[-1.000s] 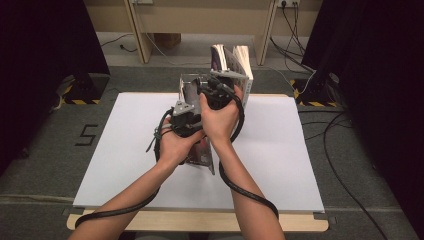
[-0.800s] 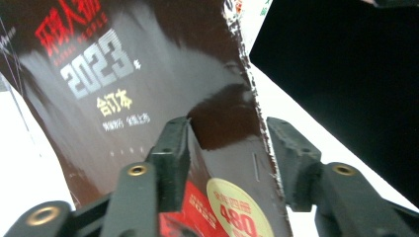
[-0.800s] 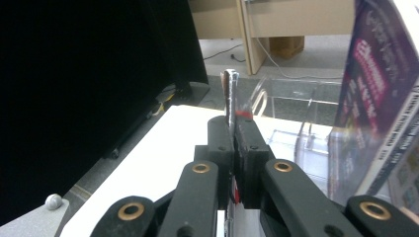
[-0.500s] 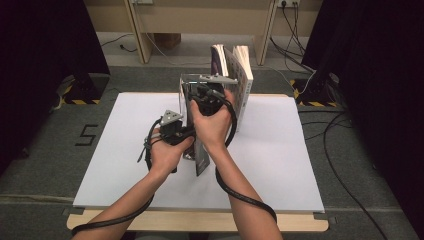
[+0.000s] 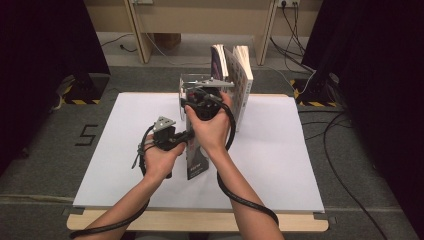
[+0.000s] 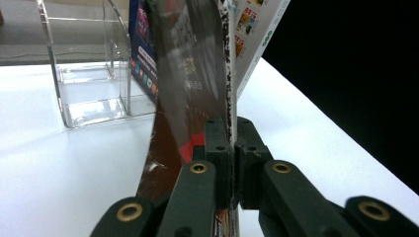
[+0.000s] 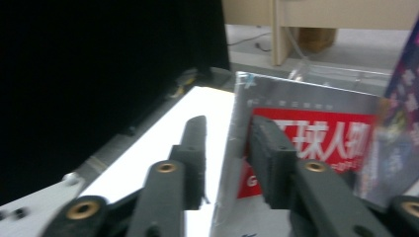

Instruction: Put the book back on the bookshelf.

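Observation:
A magazine with a dark glossy cover stands on edge on the white table top, just in front of a clear acrylic holder. My left gripper comes at it from the left and has just been closing; its jaws are shut on the magazine's edge. My right gripper is above and behind it. In the right gripper view its jaws have just been opening, and the right gripper stands open with the red-titled cover between the fingers.
More magazines stand upright at the right side of the acrylic holder. Black curtains flank the table, and cables lie on the floor at the right. The wooden table edge runs along the near side.
The left hand has moved left and towards the near edge, and its jaws have closed on the magazine. The right gripper's jaws have come apart off the cover while that hand stayed put.

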`<action>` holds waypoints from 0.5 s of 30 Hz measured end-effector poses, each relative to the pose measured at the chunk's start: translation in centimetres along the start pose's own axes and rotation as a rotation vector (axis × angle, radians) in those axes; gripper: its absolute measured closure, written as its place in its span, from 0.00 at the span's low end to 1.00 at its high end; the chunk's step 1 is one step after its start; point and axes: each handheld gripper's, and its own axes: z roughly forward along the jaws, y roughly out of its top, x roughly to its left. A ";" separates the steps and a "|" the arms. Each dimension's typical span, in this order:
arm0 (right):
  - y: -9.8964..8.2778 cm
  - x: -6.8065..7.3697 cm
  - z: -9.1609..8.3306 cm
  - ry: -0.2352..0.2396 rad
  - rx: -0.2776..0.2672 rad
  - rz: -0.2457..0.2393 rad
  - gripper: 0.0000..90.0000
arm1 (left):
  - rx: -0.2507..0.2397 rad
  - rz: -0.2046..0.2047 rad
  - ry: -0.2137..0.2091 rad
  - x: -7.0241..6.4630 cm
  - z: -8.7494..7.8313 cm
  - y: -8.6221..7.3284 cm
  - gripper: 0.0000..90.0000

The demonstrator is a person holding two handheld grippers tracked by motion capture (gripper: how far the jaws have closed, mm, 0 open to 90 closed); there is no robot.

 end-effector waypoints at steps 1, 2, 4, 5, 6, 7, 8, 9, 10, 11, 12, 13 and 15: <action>-0.1 -0.1 -0.3 0.024 -0.010 0.010 0.72 | -0.001 0.010 -0.002 -0.1 0.0 0.0 0.96; -0.2 -0.2 -0.6 0.033 -0.014 0.003 0.71 | -0.002 0.013 -0.003 -0.1 -0.1 0.0 0.96; -0.3 -0.4 -1.4 0.043 -0.044 0.006 0.70 | -0.004 0.023 -0.005 -0.1 -0.1 0.1 0.96; -0.4 -0.6 -1.8 0.036 -0.056 0.008 0.70 | -0.008 0.020 -0.008 0.0 -0.1 0.1 0.96; -0.5 -0.8 -2.3 0.036 -0.066 0.015 0.69 | -0.004 0.022 -0.010 0.0 -0.1 0.1 0.96; -0.6 -1.1 -2.7 0.038 -0.068 0.009 0.68 | -0.002 0.021 -0.014 0.1 -0.1 0.2 0.96; -0.8 -1.3 -3.1 0.040 -0.075 0.017 0.68 | -0.004 0.020 -0.015 0.2 -0.2 0.2 0.96; -0.9 -1.6 -3.5 0.033 -0.082 0.011 0.68 | -0.007 0.021 -0.015 0.3 -0.2 0.3 0.96; -1.2 -1.9 -4.0 0.024 -0.102 0.009 0.67 | -0.013 0.017 -0.017 0.3 -0.3 0.3 0.96; -1.4 -2.2 -4.5 0.020 -0.108 0.017 0.67 | -0.015 0.018 -0.018 0.4 -0.4 0.3 0.96; -1.6 -2.7 -5.0 0.014 -0.107 0.024 0.67 | -0.019 0.017 -0.018 0.5 -0.4 0.4 0.96; -1.9 -3.1 -5.3 0.013 -0.111 0.037 0.67 | -0.022 0.014 -0.018 0.5 -0.5 0.4 0.96; -2.4 -4.0 -5.9 -0.007 -0.105 0.043 0.67 | -0.024 0.011 -0.020 0.7 -0.7 0.4 0.96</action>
